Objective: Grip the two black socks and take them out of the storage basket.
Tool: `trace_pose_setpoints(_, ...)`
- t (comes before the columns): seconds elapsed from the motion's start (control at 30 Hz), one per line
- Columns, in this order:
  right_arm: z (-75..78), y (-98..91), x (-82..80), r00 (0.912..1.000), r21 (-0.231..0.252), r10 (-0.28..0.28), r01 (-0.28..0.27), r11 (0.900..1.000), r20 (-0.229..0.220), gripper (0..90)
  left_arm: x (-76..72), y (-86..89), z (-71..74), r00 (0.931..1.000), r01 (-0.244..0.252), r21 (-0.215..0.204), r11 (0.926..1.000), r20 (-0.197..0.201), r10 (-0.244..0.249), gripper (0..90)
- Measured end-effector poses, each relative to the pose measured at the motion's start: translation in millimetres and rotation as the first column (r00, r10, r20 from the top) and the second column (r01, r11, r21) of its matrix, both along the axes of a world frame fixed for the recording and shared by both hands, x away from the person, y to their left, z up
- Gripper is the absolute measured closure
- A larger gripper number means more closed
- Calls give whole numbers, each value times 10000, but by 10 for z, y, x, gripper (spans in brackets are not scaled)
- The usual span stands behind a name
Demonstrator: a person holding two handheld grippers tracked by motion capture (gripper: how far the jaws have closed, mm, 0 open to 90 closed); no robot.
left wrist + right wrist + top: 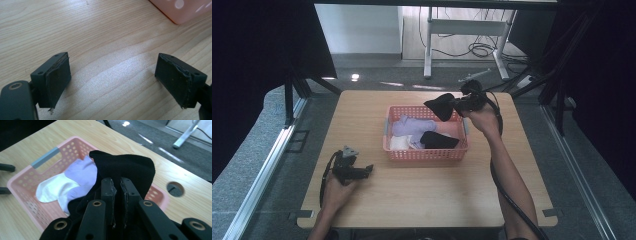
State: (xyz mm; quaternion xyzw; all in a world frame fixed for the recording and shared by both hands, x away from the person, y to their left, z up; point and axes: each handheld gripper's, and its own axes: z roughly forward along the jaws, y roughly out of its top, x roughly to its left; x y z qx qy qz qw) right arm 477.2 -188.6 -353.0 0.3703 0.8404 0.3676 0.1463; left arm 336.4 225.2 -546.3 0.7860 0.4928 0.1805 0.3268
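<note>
Right tool (pixel 117 187) clamped on black sock (pixel 127 167) above pink basket (pixel 426 154), left tool (pixel 112 80) spread wide, low over desk (pixel 422 190)

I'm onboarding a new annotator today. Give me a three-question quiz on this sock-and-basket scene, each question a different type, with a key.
1. True or false: the left hand-held gripper is shut on a sock.
2. Multiple choice: what does the right hand-held gripper hold? A) white sock B) black sock C) lilac sock
3. Fill in: the white sock and lilac sock lie in the pink ____.

Key: 1 false, its jaws stand open above the bare wooden table; 2 B; 3 basket.
</note>
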Motion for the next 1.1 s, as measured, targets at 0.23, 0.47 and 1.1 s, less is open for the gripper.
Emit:
trace_pose_setpoints(0.23,-1,-352,-60,9978,109,-647,646,9979,113,822,-1,2,2,10000,35,54,10000,-18,-35,130)
trace_pose_setpoints(0.47,-20,-696,-129,9913,221,-1311,1308,9912,117,822,-1,4,4,10000,56,86,9999,-29,-56,131)
trace_pose_setpoints(1.1,-327,-1402,-242,9527,2,-3039,3039,9527,-71,822,-1,3,3,10000,47,82,10000,-27,-47,131)
